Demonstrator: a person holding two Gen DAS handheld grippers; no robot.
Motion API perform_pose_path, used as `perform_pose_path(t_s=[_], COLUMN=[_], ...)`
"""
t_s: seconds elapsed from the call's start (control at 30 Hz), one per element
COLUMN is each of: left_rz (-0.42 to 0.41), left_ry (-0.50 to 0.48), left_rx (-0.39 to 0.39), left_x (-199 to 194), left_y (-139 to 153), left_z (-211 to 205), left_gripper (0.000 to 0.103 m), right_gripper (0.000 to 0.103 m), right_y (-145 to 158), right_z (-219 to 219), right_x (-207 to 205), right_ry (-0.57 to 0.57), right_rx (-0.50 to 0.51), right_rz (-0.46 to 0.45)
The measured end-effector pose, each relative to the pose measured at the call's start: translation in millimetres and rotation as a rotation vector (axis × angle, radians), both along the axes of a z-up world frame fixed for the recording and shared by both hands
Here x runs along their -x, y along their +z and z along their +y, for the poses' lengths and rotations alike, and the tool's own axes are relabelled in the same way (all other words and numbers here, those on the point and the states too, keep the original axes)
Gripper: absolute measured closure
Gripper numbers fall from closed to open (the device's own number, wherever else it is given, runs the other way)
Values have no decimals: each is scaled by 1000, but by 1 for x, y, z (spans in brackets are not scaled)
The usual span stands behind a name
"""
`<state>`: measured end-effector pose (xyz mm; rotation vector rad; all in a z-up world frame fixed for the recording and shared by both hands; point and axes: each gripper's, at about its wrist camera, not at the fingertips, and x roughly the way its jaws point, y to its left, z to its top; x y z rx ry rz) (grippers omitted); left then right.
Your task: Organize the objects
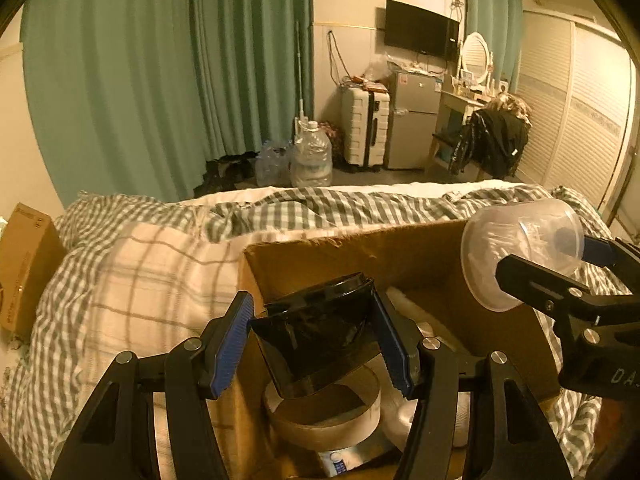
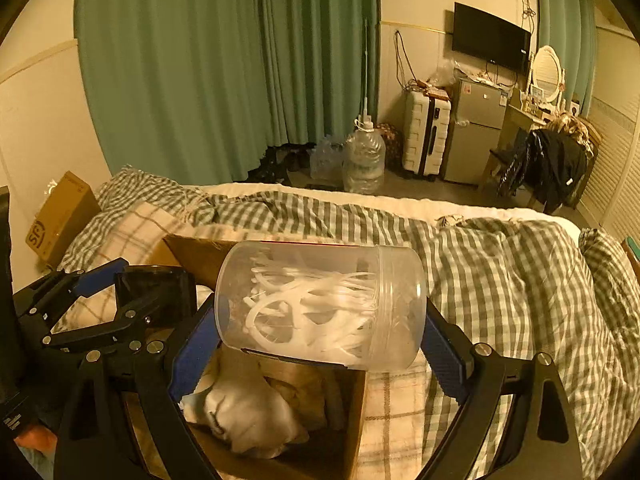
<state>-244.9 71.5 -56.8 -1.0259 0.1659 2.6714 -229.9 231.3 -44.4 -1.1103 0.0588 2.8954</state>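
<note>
My left gripper [image 1: 316, 320] is shut on a black jar [image 1: 316, 336], its blue pads [image 1: 232, 344] pressed on both sides. The jar hangs over an open cardboard box [image 1: 360, 248] that stands on the bed. My right gripper [image 2: 320, 320] is shut on a clear plastic jar [image 2: 320, 304] of white cable ties, held sideways above the box's right part [image 2: 354, 420]. In the left wrist view the clear jar [image 1: 520, 252] hangs at the right. In the right wrist view the black jar [image 2: 156, 292] sits at the left. A tape roll [image 1: 324, 416] and a white bundle [image 2: 248, 412] lie inside.
A green-checked duvet [image 2: 500, 280] and a plaid pillow [image 1: 160, 280] surround the box. A brown carton [image 2: 60, 220] leans at the bed's left edge. Beyond the bed stand water bottles [image 1: 312, 156], a white suitcase [image 1: 366, 128], a small fridge [image 1: 412, 120] and a chair with dark clothes [image 1: 496, 140].
</note>
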Motion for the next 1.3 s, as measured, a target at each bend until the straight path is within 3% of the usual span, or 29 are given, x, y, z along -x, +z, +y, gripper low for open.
perform_pose_path(t_s=[0.17, 0.27, 0.47, 1.0, 1.3], left_rz=[-9, -7, 46, 220, 298], left_ry=[-18, -1, 47, 134, 159], left_rx=[-8, -4, 11, -31, -50], left_x=[-1, -3, -24, -136, -194], left_y=[-3, 0, 28, 139, 175], left_z=[2, 3, -6, -40, -40], left_gripper=[38, 23, 6, 0, 0], right_gripper=[11, 7, 6, 4, 0], right_y=[-3, 3, 33, 133, 167], right_z=[4, 6, 5, -19, -23], right_x=[-1, -6, -30, -142, -211], right_ry=[-10, -15, -48, -58, -80], right_rx=[37, 51, 11, -25, -42], right_rz=[11, 18, 55, 204, 284])
